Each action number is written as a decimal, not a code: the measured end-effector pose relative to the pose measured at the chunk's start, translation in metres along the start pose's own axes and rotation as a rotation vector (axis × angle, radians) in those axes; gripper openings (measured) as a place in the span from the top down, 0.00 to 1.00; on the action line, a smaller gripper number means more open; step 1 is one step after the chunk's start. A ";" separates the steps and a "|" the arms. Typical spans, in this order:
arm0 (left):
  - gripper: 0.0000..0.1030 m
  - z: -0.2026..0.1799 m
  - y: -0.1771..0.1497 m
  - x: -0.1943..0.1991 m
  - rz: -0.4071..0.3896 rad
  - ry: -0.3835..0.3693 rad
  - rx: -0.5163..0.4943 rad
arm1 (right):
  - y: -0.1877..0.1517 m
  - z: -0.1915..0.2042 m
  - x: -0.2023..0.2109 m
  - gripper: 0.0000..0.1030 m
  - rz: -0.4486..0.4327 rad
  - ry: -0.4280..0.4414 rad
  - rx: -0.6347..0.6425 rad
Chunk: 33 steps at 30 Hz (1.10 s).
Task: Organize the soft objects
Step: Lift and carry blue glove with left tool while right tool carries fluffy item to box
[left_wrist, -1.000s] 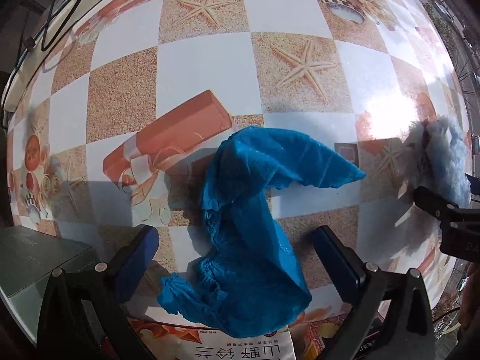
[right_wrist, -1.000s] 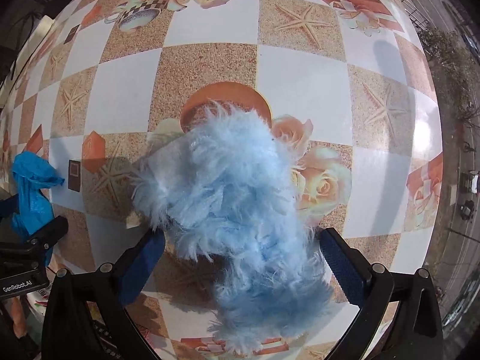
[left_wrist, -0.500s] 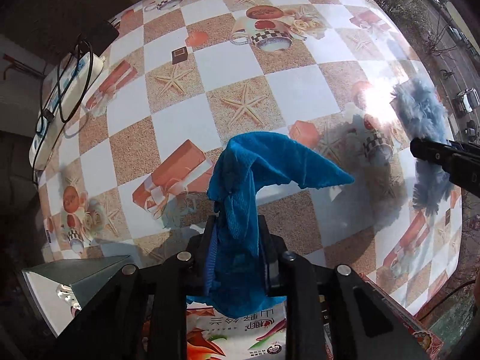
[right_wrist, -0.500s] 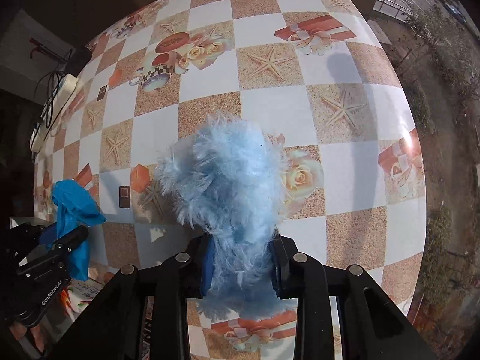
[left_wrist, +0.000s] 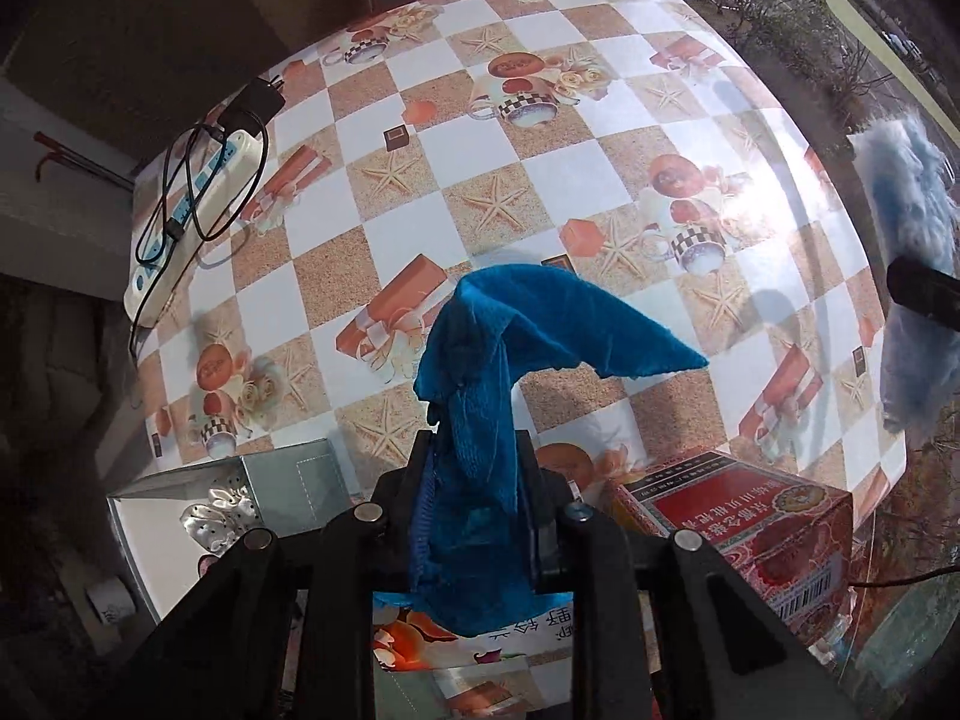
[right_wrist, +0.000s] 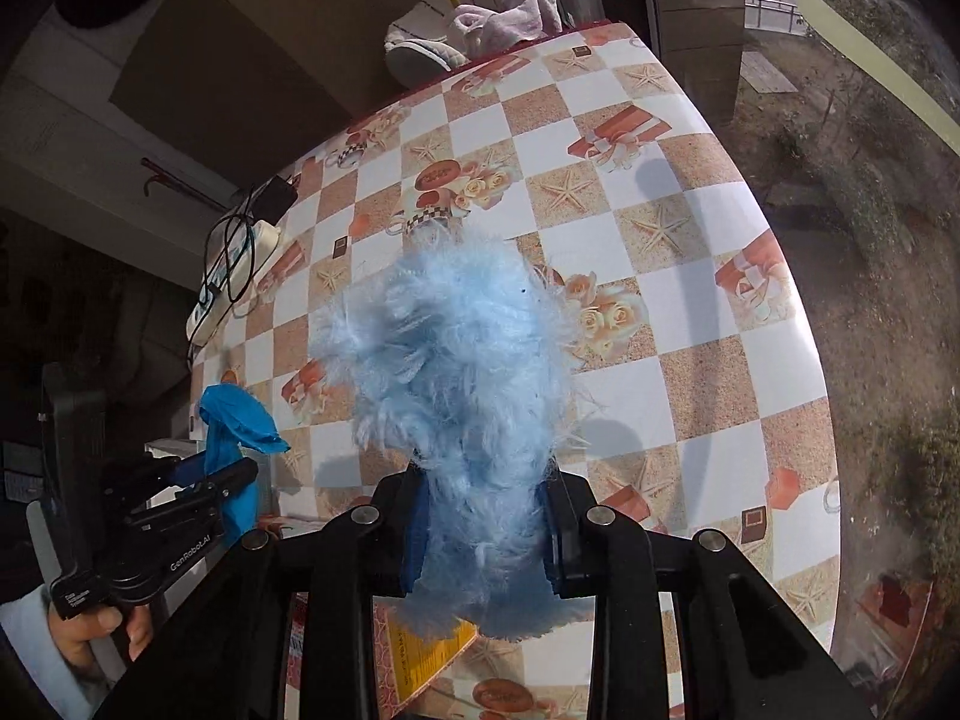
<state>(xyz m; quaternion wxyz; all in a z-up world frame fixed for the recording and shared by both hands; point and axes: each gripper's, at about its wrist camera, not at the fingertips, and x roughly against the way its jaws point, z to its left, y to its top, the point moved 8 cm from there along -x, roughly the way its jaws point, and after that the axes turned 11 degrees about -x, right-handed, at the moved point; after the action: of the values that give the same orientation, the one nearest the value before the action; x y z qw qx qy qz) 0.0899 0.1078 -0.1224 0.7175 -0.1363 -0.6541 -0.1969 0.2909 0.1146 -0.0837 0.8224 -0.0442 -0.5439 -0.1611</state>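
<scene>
Two soft items: crumpled blue cloth (left_wrist: 480, 420), fluffy pale-blue piece (right_wrist: 468, 396), both lifted off table.

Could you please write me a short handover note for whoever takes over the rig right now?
Left gripper: shut on the blue cloth, which hangs clear of the table.
Right gripper: shut on the fluffy light-blue piece, also held above the table.
Nearby: a grey open box at the table's near left edge with something shiny inside, and a red carton near right.
Done: both soft items are picked up.
Left: set each one down where it belongs; the pictures do not show which container is meant, possibly the grey box.
</scene>
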 end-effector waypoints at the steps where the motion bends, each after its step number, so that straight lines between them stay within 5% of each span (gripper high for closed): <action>1: 0.74 -0.003 -0.003 0.004 -0.003 -0.001 -0.008 | -0.005 0.003 0.002 0.69 -0.002 0.008 0.002; 33: 0.74 0.011 -0.091 0.050 -0.075 -0.033 -0.038 | -0.123 0.100 0.034 0.69 0.023 0.048 0.090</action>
<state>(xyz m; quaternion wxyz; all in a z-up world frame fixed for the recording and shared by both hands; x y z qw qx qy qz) 0.0414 0.0274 -0.0775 0.6959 -0.1287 -0.6666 -0.2339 0.1766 0.0160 -0.0252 0.8381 -0.0095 -0.5302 -0.1280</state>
